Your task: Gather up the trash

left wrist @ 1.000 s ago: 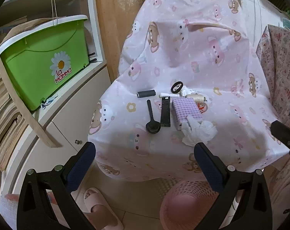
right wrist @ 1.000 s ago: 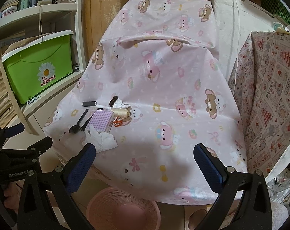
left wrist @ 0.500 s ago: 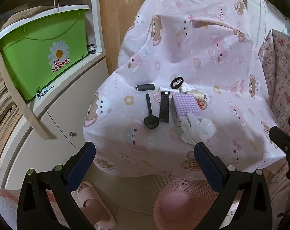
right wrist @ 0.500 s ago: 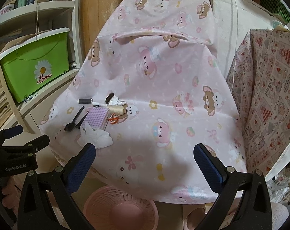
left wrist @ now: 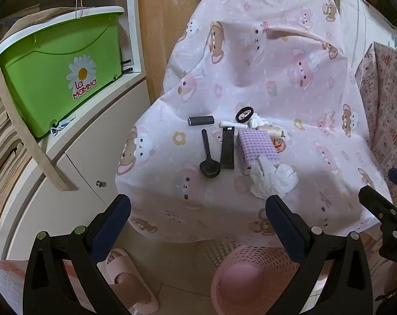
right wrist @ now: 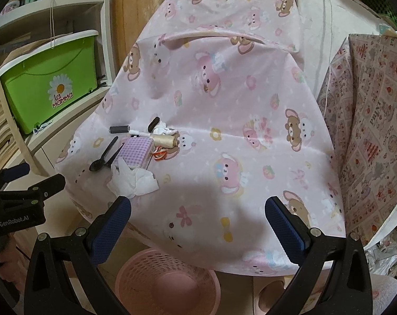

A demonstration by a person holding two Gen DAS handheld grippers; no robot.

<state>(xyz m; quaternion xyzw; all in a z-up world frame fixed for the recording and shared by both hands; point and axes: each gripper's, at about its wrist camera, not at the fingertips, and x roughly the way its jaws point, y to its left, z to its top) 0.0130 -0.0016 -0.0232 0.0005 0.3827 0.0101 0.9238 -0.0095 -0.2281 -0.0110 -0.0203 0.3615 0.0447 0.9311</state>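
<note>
Two grippers, both spread wide and empty. Crumpled tissue (left wrist: 274,181) sits just above the left gripper (left wrist: 198,210) and right of centre; in the right wrist view it's at left (right wrist: 132,181) of the right gripper (right wrist: 198,210). Left looks nearer. Pink basket (left wrist: 253,275) at lower frame.

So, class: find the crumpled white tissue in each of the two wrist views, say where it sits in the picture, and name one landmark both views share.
Left wrist view: the crumpled white tissue lies right of centre, at the near end of the purple checked box, just above the right fingertip.
Right wrist view: the tissue lies left of centre, above the left fingertip.
Shared landmark: the black spoon, left of the box in both.
</note>
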